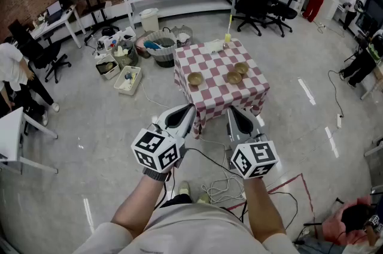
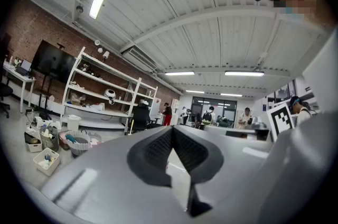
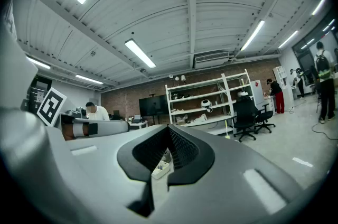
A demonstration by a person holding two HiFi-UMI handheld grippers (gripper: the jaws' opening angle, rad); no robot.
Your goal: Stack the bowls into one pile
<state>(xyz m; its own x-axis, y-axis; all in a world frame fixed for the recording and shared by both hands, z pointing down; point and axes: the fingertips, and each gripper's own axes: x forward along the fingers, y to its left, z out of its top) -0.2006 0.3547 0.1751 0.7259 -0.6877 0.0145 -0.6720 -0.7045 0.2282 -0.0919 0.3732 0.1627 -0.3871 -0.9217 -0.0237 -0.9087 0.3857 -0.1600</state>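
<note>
Stacking is not started: on the worktop (image 1: 216, 93) one bowl (image 1: 195, 78) sits at 9 o'clock, a second bowl (image 1: 234, 77) and third bowl (image 1: 241, 67) just beside each other at 3 o'clock, while the left hand-held gripper (image 1: 188, 110) and right hand-held gripper (image 1: 233, 111), both clenched on nothing, hang short of the worktop's 6 o'clock edge.

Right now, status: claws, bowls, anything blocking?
Left claw, right claw both shut, empty. Three bowls apart on checkered table, unstacked, out ahead. Cables on floor by the feet.
</note>
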